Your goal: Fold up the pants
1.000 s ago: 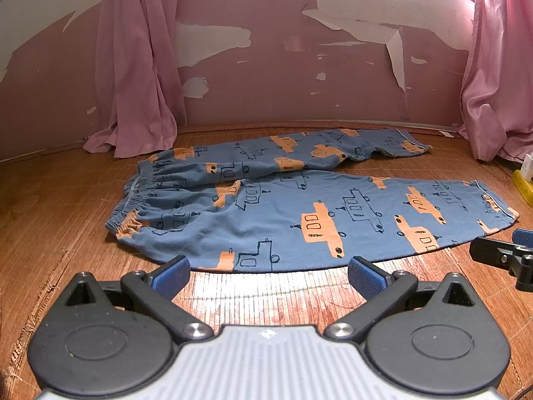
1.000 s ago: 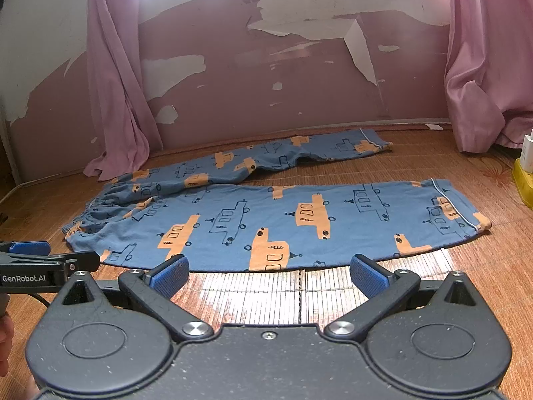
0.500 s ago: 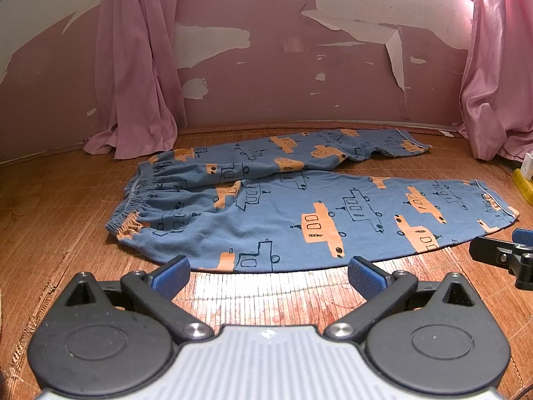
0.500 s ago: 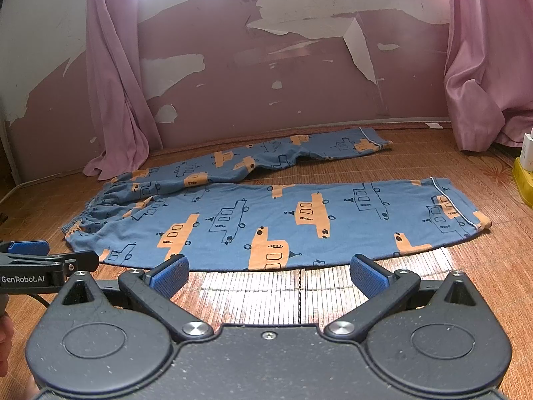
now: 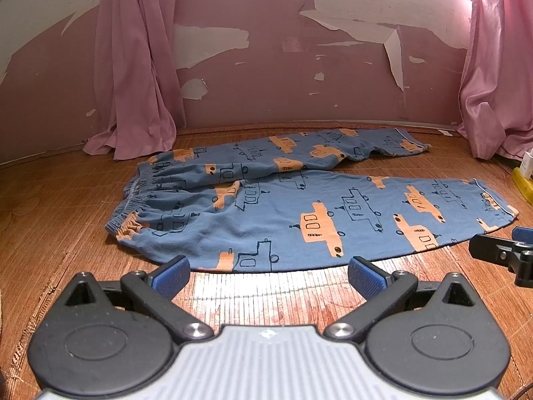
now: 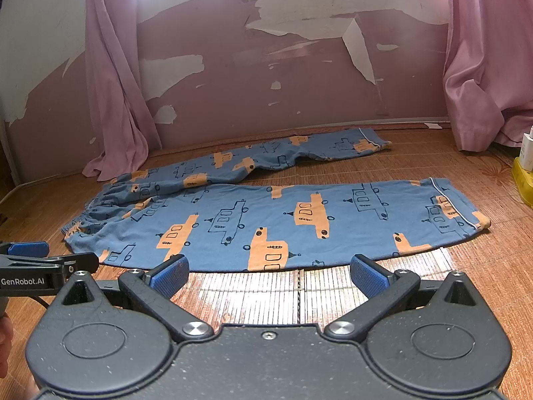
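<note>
The pants (image 5: 299, 206) are lying spread flat on the woven mat (image 5: 273, 300), blue cloth printed with orange and outlined trucks, the gathered waistband (image 5: 133, 200) pointing left and the two legs running off to the right. The legs are splaying apart: the near leg is stretching across the middle of the mat with its hem (image 6: 466, 213) at the right, and the far leg (image 6: 293, 153) is angling back toward the wall. The left gripper (image 5: 268, 275) is hovering low just in front of the near edge of the pants, its blue-padded fingers (image 5: 171, 275) standing wide apart and holding nothing. The right gripper (image 6: 268, 275) is sitting the same way in front of the near leg, its fingers (image 6: 366, 275) also spread wide and empty. Each tool is showing at the edge of the other's view, the right one near the hem and the left one near the waistband. Nothing is lying on the bare strip of mat between the grippers and the cloth. Behind the pants, a pink wall (image 5: 283, 83) with large patches of peeling paint is rising from the mat. A pink curtain (image 5: 133, 66) is hanging at the left, its bottom bunching on the mat just beyond the waistband, and another curtain (image 6: 483, 66) is hanging at the right, well apart from the leg hems. A yellow box (image 6: 521, 180) with a white bottle (image 6: 528, 150) on it is sitting at the far right edge.
</note>
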`<move>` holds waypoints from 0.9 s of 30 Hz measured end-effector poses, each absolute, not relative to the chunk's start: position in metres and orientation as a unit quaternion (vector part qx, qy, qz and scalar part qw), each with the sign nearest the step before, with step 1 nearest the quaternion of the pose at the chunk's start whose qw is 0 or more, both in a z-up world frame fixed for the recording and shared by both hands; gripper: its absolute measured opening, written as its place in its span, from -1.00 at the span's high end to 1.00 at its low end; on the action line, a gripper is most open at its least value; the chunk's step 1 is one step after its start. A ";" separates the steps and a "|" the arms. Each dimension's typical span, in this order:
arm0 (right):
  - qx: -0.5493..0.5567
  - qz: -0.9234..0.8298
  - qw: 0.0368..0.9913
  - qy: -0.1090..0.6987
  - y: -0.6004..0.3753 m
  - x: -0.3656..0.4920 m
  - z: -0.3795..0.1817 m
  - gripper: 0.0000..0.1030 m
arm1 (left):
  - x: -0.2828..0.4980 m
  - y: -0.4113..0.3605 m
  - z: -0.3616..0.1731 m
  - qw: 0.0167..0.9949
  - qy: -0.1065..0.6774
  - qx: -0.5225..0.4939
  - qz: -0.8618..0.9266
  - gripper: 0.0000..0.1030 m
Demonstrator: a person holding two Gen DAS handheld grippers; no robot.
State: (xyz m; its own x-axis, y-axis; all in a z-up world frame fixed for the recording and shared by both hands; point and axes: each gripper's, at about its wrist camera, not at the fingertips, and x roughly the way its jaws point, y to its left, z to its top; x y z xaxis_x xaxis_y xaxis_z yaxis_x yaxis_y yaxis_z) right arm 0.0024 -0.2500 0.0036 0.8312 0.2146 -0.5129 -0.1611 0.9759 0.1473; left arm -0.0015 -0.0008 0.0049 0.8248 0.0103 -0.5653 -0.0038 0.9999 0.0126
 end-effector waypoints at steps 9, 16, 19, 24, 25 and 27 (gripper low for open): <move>0.054 0.098 0.956 0.270 -0.250 0.003 0.001 -0.99 | -0.001 -0.001 0.004 0.955 0.298 0.007 0.001 -1.00; 0.066 0.083 0.957 0.270 -0.262 0.017 0.020 -0.99 | 0.036 0.004 0.016 0.941 0.335 0.037 0.013 -1.00; 0.015 0.121 0.957 0.264 -0.272 0.034 0.041 -0.99 | 0.067 0.013 0.036 0.934 0.352 0.058 0.008 -1.00; -0.097 0.191 0.943 0.254 -0.298 0.076 0.084 -0.99 | 0.133 0.041 0.092 0.931 0.339 0.133 0.010 -1.00; -0.115 0.203 0.937 0.261 -0.301 0.093 0.091 -0.99 | 0.149 0.046 0.101 0.929 0.339 0.145 0.014 -1.00; -0.140 0.220 0.925 0.278 -0.304 0.129 0.098 -0.99 | 0.184 0.057 0.116 0.927 0.341 0.158 0.022 -1.00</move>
